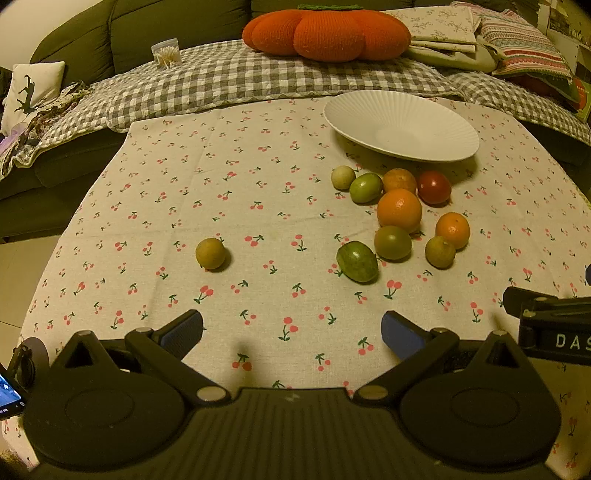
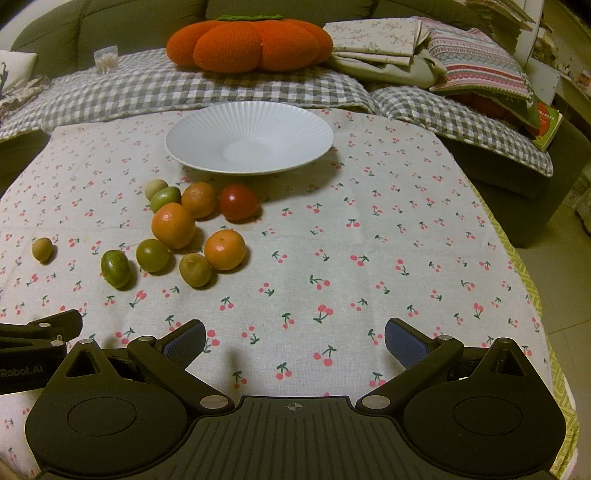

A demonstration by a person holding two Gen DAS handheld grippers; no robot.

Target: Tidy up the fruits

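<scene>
Fruits gathered in a loose cluster on the cherry-print tablecloth (image 2: pixel 369 258), just in front of a white ribbed plate (image 2: pixel 207 122) with nothing on it. Nearest the plate: a red tomato (image 2: pixel 239 202), a dull orange fruit (image 2: pixel 199 199), a green one (image 2: pixel 165 198) and a small pale round one (image 2: pixel 155 188), the last two touching. In the middle of the cluster, a large orange (image 2: pixel 173 225); close beside it a second orange (image 2: pixel 225 249), a green-brown round fruit (image 2: pixel 152 255), a brownish one (image 2: pixel 195 270) and a mottled green oval one (image 2: pixel 115 268). Well apart to the left, alone on the cloth: a small brown fruit (image 1: pixel 210 253). Left gripper (image 1: pixel 291 328) low over the near cloth, blue-padded fingers (image 1: pixel 400 334) spread wide with nothing between them, pointing at the bare stretch between the lone fruit and the cluster. Right gripper (image 2: pixel 294 338) likewise spread wide and empty, just beside the left one, aimed at bare cloth to the right of the cluster, with the plate farther off. Neither touching any fruit. Beyond the table edge: a grey checked blanket (image 2: pixel 184 92) over a green sofa (image 1: pixel 155 33), an orange pumpkin-shaped cushion (image 2: pixel 249 44) resting on the blanket, folded floral cloths (image 2: pixel 376 44) and a striped patterned pillow (image 2: pixel 476 62) to its right, and a small clear container of cotton swabs (image 1: pixel 167 52) to its left.
</scene>
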